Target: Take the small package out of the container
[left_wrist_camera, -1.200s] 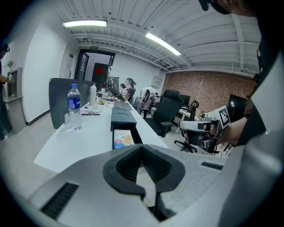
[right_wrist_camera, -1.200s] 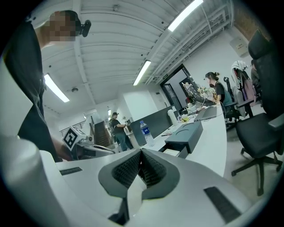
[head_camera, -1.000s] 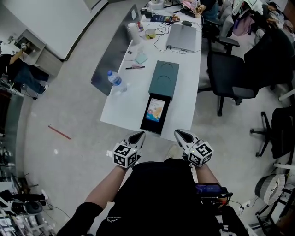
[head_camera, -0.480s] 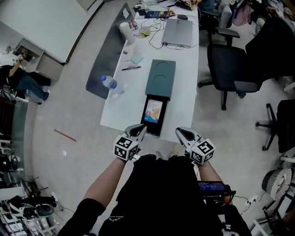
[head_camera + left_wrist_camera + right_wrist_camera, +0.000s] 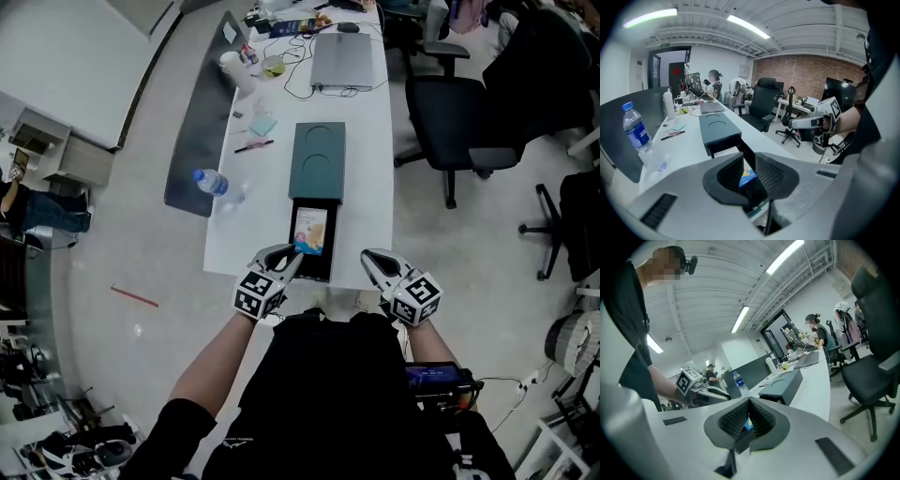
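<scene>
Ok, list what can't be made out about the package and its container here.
- Print on the small package: too small in the head view; in the left gripper view the left tongs, just opening and empty, cover all but a corner.
- Under it, the container floor: hidden by the package, every view.
- Right gripper view: right tongs hide most of the package.

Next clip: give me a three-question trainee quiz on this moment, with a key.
1. True or false: the package lies inside the open container.
2. In the head view, what stands on the table left of the box? A) bottle B) kettle C) plant
3. Fill in: the gripper whose tips are nearer the container is the ____ one.
Key: 1 true; 2 A; 3 left, the left gripper.
</scene>
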